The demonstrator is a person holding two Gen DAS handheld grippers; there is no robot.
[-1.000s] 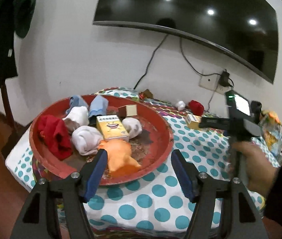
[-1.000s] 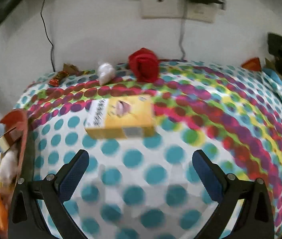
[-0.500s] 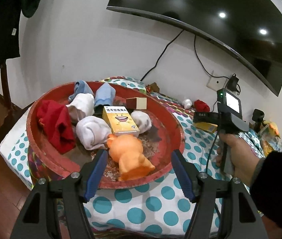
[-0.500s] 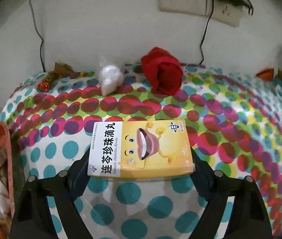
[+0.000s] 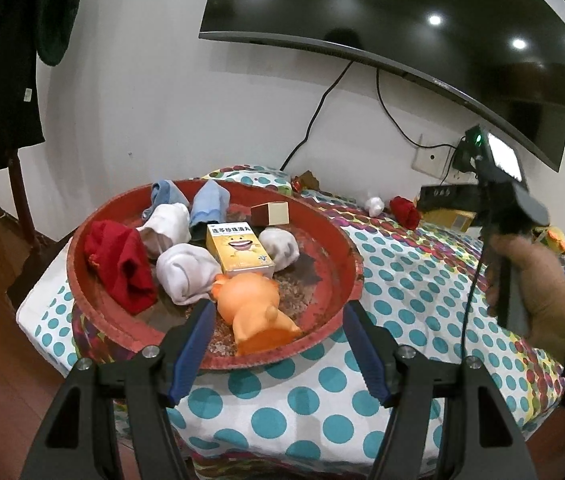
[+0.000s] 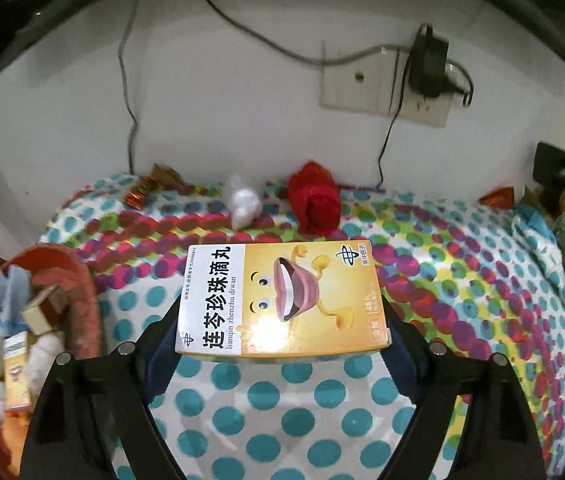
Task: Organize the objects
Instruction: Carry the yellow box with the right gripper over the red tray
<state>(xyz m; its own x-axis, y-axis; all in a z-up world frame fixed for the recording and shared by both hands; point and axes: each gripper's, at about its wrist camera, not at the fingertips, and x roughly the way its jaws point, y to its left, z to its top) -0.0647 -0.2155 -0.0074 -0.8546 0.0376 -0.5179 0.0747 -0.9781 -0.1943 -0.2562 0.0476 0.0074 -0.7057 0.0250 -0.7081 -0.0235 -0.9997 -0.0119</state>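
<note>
Two views gave us the moment. From the left wrist, we saw our left gripper (image 5: 278, 344) with its blue-padded jaws spread and nothing between them, hovering at the near rim of the round red tray (image 5: 94, 320), just short of the orange rubber pig toy (image 5: 254, 304). Beyond the pig lay a yellow medicine carton (image 5: 240, 252) among rolled white, red and blue socks, and off to the right our right hand (image 5: 530, 284) gripped the handle of the other tool above the polka-dot tablecloth (image 5: 402, 280). From the right wrist, our right gripper (image 6: 282, 332) pinched a second yellow cardboard medicine box with a cartoon mouth (image 6: 282, 300), one pad on each short end, so the box's long axis ran straight across from jaw to jaw; it appeared clear of the cloth. A rolled red sock (image 6: 316, 204) and a small white wad (image 6: 242, 202) sat beyond it near the wall. The tray edge (image 6: 82, 280) lay well to the left of the held box, so we judged the carry had to go leftward, with the right hand doing it and the left merely waiting beside the tray.
</note>
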